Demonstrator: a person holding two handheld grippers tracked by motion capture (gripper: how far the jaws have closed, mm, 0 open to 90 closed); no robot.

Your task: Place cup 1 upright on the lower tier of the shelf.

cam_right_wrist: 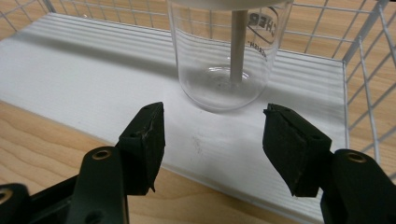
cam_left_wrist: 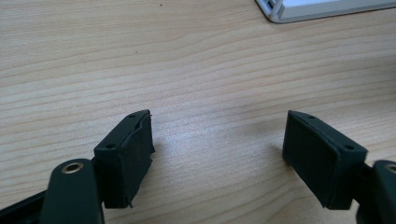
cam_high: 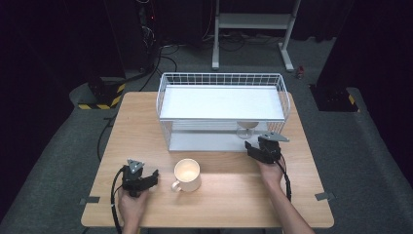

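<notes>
The wire rack (cam_high: 221,105) stands at the far middle of the desk (cam_high: 292,195). On its lower shelf, at the right end, stands a clear glass (cam_right_wrist: 224,60) with a stick inside. The right gripper (cam_right_wrist: 212,135) is just in front of that shelf; its jaws are apart and empty, with the glass just beyond them, not touched. In front of the rack a cream mug (cam_high: 187,174) stands. The left gripper (cam_high: 140,178) rests left of the mug, jaws open over bare wood.

Matt pale wood-grain table (cam_high: 229,190), white wire rack (cam_high: 221,78), clear glossy glass beaker (cam_right_wrist: 222,56), glossy cream ceramic mug (cam_high: 187,174)
</notes>
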